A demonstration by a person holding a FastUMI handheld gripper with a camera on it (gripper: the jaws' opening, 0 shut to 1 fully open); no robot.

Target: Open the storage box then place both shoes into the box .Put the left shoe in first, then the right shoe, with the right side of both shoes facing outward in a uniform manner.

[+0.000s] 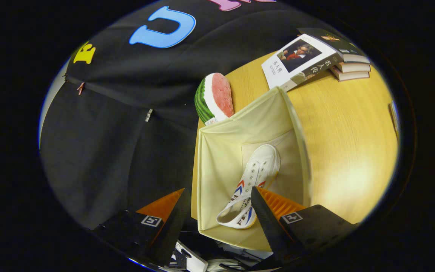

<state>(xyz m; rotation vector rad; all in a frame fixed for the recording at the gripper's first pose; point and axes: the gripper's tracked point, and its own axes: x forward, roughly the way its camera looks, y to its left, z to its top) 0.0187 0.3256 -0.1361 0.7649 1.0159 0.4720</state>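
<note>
The gripper [217, 211] has its fingers spread wide apart, and nothing is held between them. One finger [174, 217] sits outside the box, over the dark cloth beside its wall. The other finger [264, 221] reaches over the box's open top, its edge just beside the shoe's heel; whether it touches the shoe cannot be told.

The box [217, 151] is a pale fabric bin standing open on a wooden table [338, 132], between and just ahead of the fingers. Its walls stand upright and its mouth faces the camera.

A white shoe [253, 177] lies inside the box, toe pointing away from the fingers toward the far wall and heel nearest them. It has red and blue chevrons on its side and a lace-hole row along the top. It leans at a slant across the box floor.

Beyond the box, touching or just behind its far wall, stands a watermelon slice [214, 97]. Farther beyond, on the table, lies a stack of books [315, 56], well apart from the box.
</note>
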